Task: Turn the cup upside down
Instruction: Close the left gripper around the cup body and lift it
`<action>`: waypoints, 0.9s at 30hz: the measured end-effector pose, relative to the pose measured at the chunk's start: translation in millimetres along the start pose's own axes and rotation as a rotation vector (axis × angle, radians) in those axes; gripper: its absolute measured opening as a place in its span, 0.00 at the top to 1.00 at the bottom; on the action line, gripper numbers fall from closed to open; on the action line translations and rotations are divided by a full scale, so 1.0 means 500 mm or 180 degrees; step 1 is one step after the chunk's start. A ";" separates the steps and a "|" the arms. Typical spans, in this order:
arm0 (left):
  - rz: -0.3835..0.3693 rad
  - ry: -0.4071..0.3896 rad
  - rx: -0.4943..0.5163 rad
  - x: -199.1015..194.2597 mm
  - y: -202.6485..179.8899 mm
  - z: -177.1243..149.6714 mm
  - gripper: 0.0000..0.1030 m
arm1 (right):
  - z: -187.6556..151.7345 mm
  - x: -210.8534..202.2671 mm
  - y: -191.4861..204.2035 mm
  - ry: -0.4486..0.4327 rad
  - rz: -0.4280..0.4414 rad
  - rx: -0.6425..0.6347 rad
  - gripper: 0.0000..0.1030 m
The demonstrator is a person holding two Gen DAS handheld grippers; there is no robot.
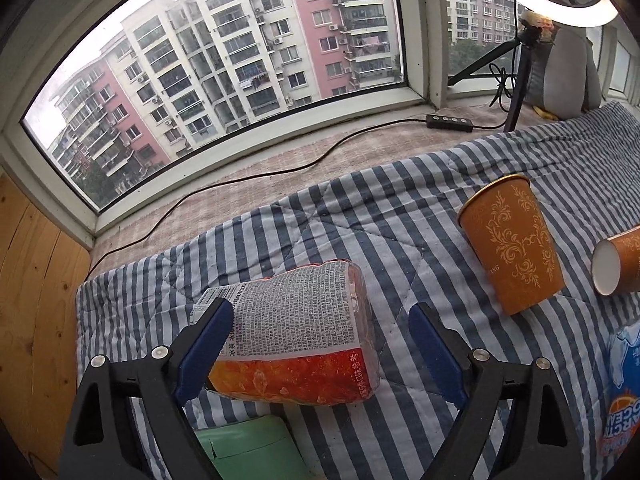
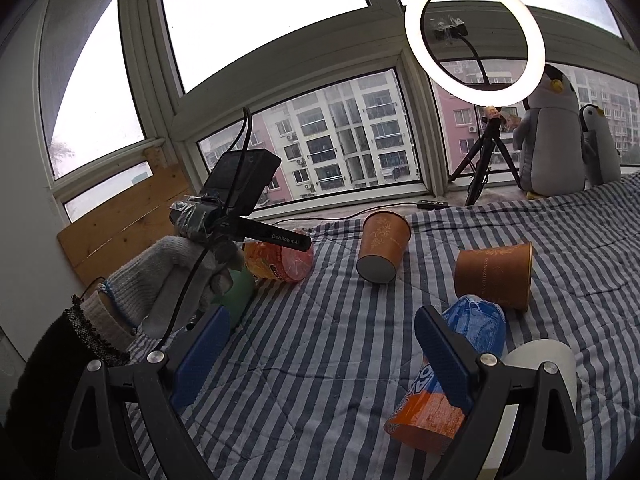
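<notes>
Two orange paper cups with gold patterns are on the striped quilt. One cup (image 1: 514,246) (image 2: 383,247) stands upright, mouth up. The other cup (image 2: 496,275) (image 1: 616,266) lies on its side, right of the first. My left gripper (image 1: 320,344) is open, its blue fingers either side of an orange snack bag (image 1: 296,340), apart from it. My right gripper (image 2: 320,352) is open and empty over the quilt, with a blue-and-orange bottle (image 2: 452,372) by its right finger. The left gripper, held in a gloved hand (image 2: 168,280), also shows in the right wrist view.
A green object (image 1: 248,448) lies near the left gripper. A white cup (image 2: 540,364) sits at the right. A ring light on a tripod (image 2: 476,40), its cable and switch (image 1: 450,122), and plush penguins (image 2: 556,136) stand along the window sill. A wooden board (image 2: 128,216) leans at left.
</notes>
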State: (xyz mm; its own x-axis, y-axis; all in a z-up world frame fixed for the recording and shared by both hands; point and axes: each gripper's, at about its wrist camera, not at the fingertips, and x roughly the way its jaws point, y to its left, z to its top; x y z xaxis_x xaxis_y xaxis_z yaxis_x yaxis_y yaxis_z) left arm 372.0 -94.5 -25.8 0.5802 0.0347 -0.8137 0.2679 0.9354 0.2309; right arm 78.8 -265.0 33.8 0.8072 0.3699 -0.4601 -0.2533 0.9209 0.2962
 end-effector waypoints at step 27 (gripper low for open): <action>0.0065 -0.0222 0.0455 -0.121 -0.103 -0.097 0.49 | 0.024 -0.047 -0.024 -0.0332 -0.0221 0.0154 0.11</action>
State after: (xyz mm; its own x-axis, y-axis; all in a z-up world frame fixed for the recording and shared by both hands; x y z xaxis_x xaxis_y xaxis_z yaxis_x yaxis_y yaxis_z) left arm 285.8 -127.7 -14.3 0.6372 0.0240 -0.7703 0.3593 0.8750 0.3245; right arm 69.4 -286.3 50.7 0.8736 0.2885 -0.3920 -0.1710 0.9360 0.3078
